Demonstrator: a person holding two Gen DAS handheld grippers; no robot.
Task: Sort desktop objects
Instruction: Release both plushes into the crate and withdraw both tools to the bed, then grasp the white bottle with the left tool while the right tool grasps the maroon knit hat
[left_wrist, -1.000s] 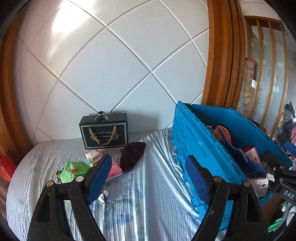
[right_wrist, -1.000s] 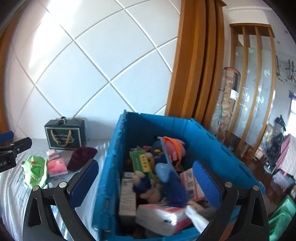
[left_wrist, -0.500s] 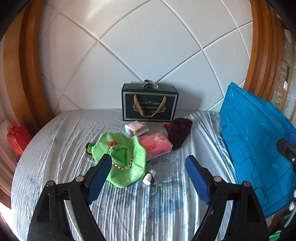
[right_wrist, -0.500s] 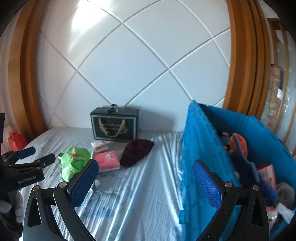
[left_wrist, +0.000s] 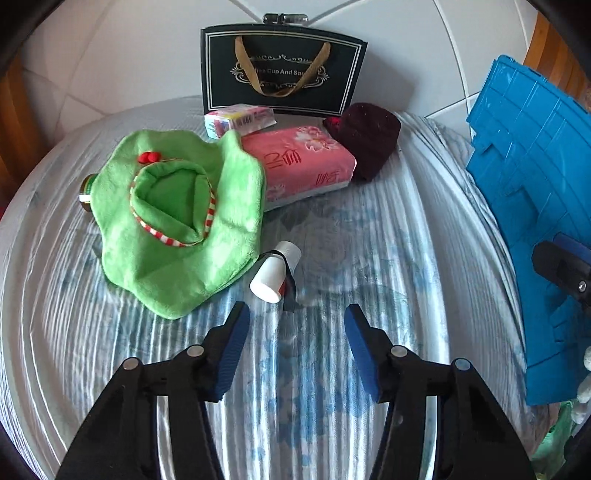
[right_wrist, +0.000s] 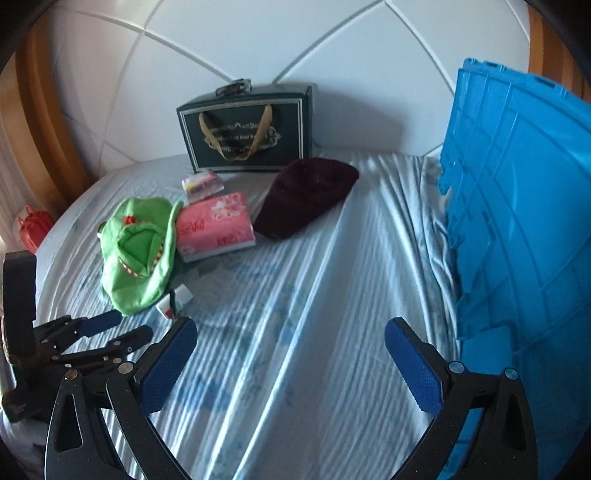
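Nearest in the left wrist view, the left gripper (left_wrist: 295, 328) is held low over the striped sheet (left_wrist: 332, 387), its jaws parted and nothing between them. The right gripper (right_wrist: 290, 343) is likewise seen spread wide and empty, with the blue crate (right_wrist: 517, 221) close at its 2 o'clock.

Just ahead of the left gripper, at 12 o'clock, one small white bottle (left_wrist: 275, 271) lies on its side, touching the hem of the green plush hat (left_wrist: 177, 218). It is judged light, rigid and smooth, liable to roll; it would best be pinched across the middle of its body, the pads set square to its long axis.

At 11 o'clock one green hat is counted: soft, light, easily bunched, to be taken by a fold of the brim. Partly hidden under its far left edge, one capped bottle (left_wrist: 85, 190) is glimpsed.

Further on, at 12 o'clock, one pink tissue pack (left_wrist: 306, 166) is seen, light and squashy, to be gripped across its short width. Beyond it lie one small pink box (left_wrist: 240, 120) and, at 1 o'clock, one dark red knitted hat (left_wrist: 369, 140), limp. Farthest, one black gift bag (left_wrist: 282, 70) stands upright against the white wall.
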